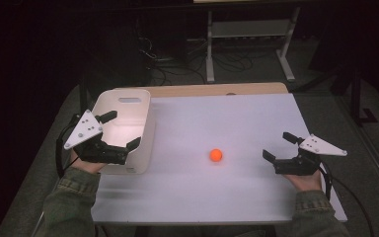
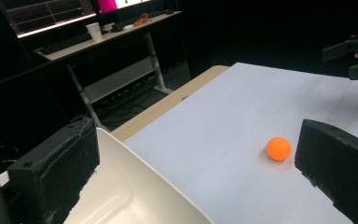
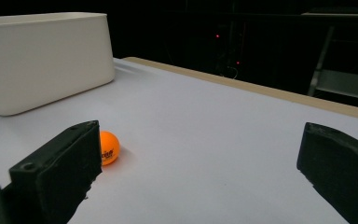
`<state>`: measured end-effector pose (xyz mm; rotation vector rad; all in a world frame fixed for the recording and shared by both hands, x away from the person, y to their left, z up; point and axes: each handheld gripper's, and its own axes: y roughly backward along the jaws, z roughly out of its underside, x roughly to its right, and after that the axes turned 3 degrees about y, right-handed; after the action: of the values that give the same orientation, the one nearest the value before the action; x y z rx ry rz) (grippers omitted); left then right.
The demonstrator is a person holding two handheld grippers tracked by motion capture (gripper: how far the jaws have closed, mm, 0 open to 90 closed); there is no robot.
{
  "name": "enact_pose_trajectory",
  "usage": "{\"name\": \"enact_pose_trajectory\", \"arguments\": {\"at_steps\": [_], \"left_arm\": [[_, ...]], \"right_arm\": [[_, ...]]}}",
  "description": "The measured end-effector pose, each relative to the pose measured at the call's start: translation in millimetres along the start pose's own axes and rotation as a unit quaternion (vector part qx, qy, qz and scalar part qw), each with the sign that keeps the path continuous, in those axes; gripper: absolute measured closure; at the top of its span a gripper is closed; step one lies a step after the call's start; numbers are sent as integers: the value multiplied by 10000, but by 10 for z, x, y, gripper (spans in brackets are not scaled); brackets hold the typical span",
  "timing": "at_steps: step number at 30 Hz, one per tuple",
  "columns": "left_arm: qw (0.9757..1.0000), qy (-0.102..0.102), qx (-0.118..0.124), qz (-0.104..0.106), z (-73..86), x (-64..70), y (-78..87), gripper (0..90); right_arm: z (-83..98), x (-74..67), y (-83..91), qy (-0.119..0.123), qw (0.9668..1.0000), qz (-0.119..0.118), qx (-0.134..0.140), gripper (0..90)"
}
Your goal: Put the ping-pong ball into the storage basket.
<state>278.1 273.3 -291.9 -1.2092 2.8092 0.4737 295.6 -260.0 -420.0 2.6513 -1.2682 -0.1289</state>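
Observation:
An orange ball [image 1: 216, 155] lies on the white table [image 1: 237, 118], a little right of the white bin [image 1: 126, 129]. My left gripper [image 1: 120, 130] is open and hovers over the bin, its jaws straddling the bin's right wall. My right gripper [image 1: 280, 146] stands open near the table's right edge, jaws pointing left toward the ball, about a hand's width from it. In the left gripper view the ball [image 2: 279, 149] lies beyond the bin's rim [image 2: 163, 186]. In the right gripper view the ball [image 3: 108, 147] sits just behind the left jaw, with the bin [image 3: 42, 58] farther back.
A wooden strip [image 1: 217, 90] runs along the table's far edge. Beyond it stand a desk frame [image 1: 249, 44] and tangled cables on the dark floor. A desk with a monitor and a cup [image 2: 93, 31] shows far off in the left gripper view.

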Motion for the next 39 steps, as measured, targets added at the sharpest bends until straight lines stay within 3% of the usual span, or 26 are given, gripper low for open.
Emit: {"name": "enact_pose_trajectory", "arguments": {"at_steps": [10,26,39], "left_arm": [[9996,-96,-232,161,-110,-43,-107,0],[9981,-233,-535,181,-208,-133,-301,0],[9960,-362,-749,316,-327,-157,-451,0]], "right_arm": [[0,0,-1,0,10000,-23,11,0],[2,0,-3,1,10000,-33,-10,0],[1,-2,-2,-13,10000,-48,-16,0]]}}
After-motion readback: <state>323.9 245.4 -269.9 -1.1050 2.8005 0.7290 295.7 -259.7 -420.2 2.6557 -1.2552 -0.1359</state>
